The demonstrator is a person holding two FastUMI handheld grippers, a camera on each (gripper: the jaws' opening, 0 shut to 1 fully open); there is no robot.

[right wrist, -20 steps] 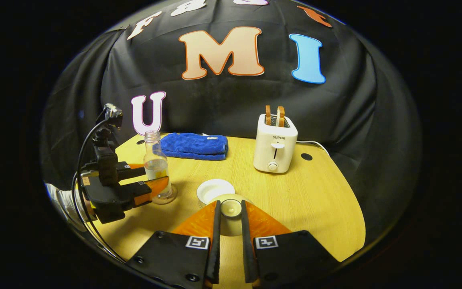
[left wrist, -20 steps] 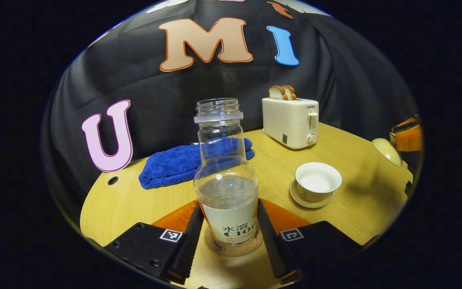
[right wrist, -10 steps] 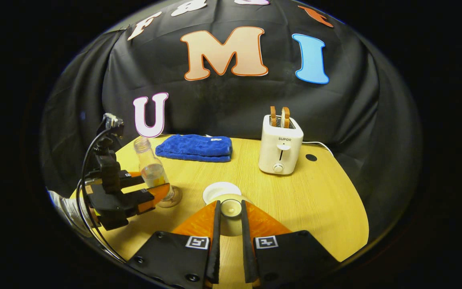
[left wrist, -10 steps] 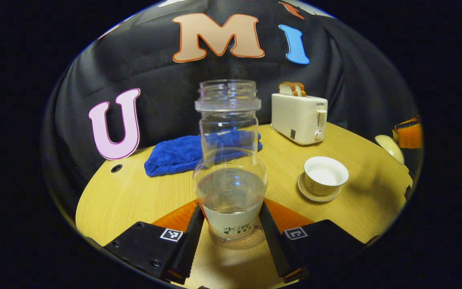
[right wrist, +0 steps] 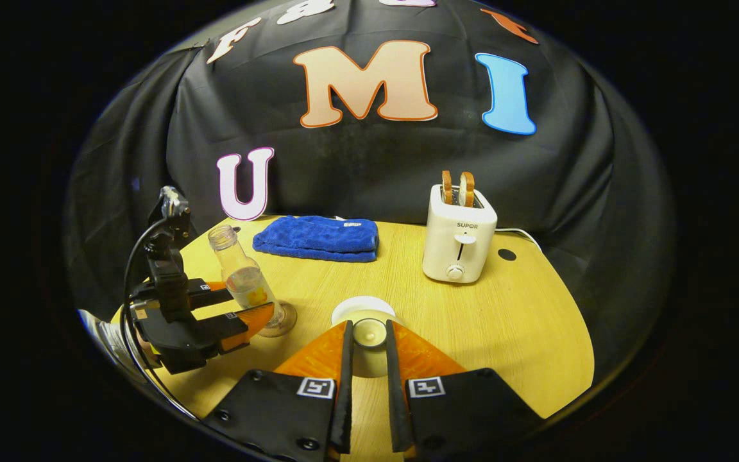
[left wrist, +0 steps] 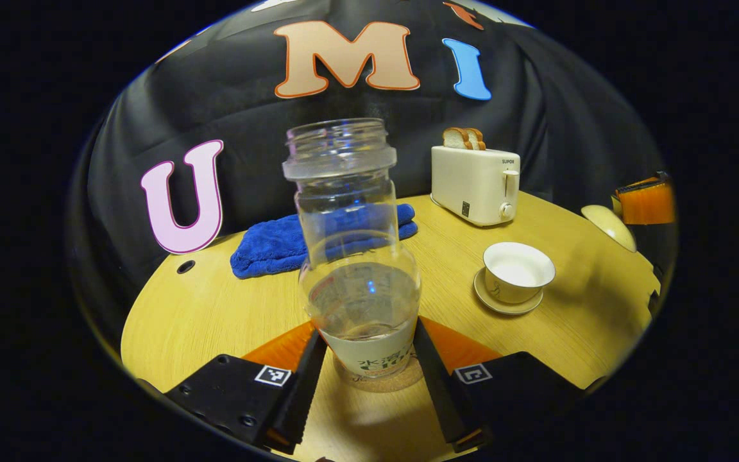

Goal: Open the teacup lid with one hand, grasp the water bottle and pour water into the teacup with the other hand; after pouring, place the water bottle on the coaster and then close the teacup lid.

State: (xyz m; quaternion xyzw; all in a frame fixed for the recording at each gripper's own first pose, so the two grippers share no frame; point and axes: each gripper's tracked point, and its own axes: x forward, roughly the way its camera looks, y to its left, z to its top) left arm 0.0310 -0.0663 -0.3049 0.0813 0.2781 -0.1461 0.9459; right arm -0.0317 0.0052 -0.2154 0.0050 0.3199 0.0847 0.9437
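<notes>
A clear, capless water bottle (left wrist: 356, 269) with water in its lower part leans to the left, its base on a round cork coaster (left wrist: 379, 383). My left gripper (left wrist: 368, 333) is shut on its labelled base. The same bottle (right wrist: 241, 277), coaster (right wrist: 281, 323) and left gripper (right wrist: 251, 296) appear at the left of the right gripper view. The white teacup (left wrist: 518, 271) stands open on its saucer (left wrist: 504, 305). My right gripper (right wrist: 368, 326) is shut on the knob of the white lid (right wrist: 369, 350), held just in front of the teacup (right wrist: 363, 307).
On the round wooden table (right wrist: 504, 321), a folded blue towel (right wrist: 316, 237) lies at the back. A white toaster (right wrist: 459, 234) with two bread slices stands at the back right. A small hole (right wrist: 507, 255) is near it. A sleeve (right wrist: 103, 327) shows behind the left gripper.
The bottle has tipped from upright to leaning, its mouth swinging left and toward the left gripper's camera. The right gripper keeps the lid and has drifted slightly.
</notes>
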